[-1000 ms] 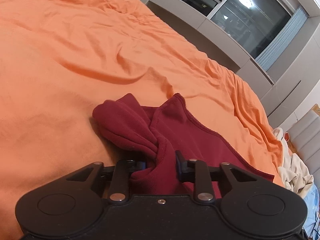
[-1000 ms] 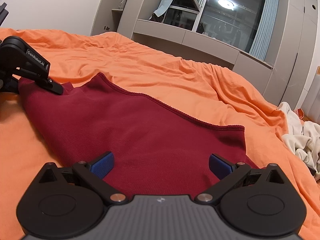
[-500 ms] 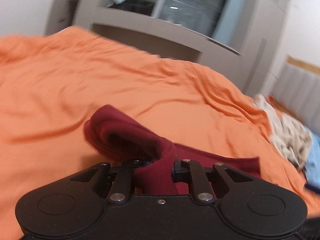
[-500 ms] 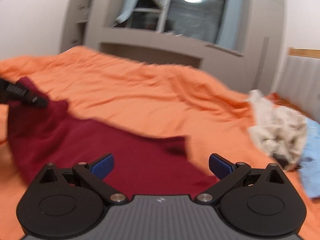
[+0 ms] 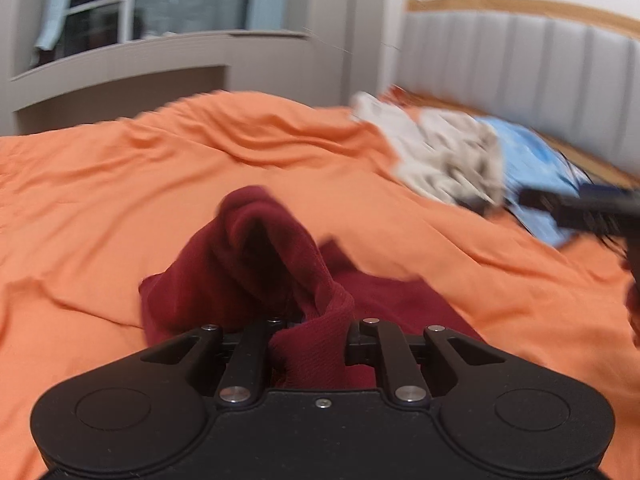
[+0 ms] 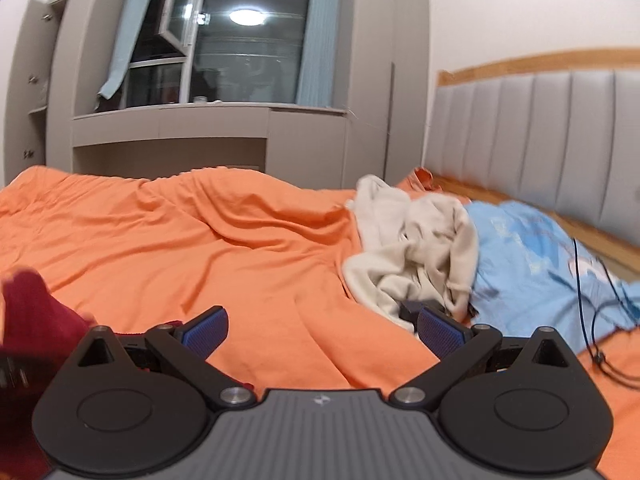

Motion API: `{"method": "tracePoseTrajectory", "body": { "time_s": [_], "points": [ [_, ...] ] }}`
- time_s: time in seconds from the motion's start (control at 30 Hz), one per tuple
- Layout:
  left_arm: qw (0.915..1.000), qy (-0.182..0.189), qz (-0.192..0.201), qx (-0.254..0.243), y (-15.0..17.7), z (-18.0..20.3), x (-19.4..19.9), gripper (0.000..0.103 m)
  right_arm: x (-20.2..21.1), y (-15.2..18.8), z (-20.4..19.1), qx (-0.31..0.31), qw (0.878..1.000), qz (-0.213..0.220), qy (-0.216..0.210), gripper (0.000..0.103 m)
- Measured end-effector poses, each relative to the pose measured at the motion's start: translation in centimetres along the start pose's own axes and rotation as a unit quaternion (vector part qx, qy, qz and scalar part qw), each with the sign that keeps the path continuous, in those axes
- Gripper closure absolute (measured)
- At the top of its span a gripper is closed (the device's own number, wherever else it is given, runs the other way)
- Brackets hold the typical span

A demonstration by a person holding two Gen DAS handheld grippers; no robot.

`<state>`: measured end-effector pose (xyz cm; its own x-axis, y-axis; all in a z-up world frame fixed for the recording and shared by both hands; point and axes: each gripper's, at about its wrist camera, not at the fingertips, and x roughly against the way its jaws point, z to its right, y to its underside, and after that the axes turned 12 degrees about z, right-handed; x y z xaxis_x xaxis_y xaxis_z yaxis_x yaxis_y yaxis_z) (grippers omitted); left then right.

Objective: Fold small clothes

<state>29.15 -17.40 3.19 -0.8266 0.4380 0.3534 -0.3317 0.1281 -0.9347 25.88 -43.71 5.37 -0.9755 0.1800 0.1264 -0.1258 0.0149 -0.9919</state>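
Observation:
A dark red garment (image 5: 256,264) lies bunched on the orange bed sheet (image 5: 100,200). My left gripper (image 5: 308,332) is shut on a fold of it, and the cloth rises in a hump just ahead of the fingers. Part of the garment shows at the left edge of the right wrist view (image 6: 36,320). My right gripper (image 6: 320,326) is open and empty, its blue pads (image 6: 206,328) wide apart over bare sheet. The right gripper also shows blurred at the right edge of the left wrist view (image 5: 580,208).
A cream garment pile (image 6: 416,256) and a light blue garment (image 6: 532,256) lie near the grey padded headboard (image 6: 540,136). A dark cable (image 6: 600,312) runs over the blue cloth. Grey cabinets and a window (image 6: 224,40) stand beyond the bed.
Both grippers have swung to the right toward the headboard. The left one still holds the red garment and has dragged it along. The right one has left the red garment and now faces the cream pile.

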Motion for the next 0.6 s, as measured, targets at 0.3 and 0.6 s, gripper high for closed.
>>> {"method": "tracePoseTrajectory", "body": {
  "time_s": [0.3,0.6],
  "points": [
    [0.9968,0.038,-0.038,-0.06,3.4,4.6,-1.2,0.084,-0.4,0.6,0.5,-0.022,1.0,-0.019,-0.012,0.0],
    [0.9946,0.086,-0.057,-0.009,3.8,3.8,-1.6,0.06,-0.7,1.1,-0.2,-0.019,0.999,-0.037,-0.016,0.0]
  ]
}}
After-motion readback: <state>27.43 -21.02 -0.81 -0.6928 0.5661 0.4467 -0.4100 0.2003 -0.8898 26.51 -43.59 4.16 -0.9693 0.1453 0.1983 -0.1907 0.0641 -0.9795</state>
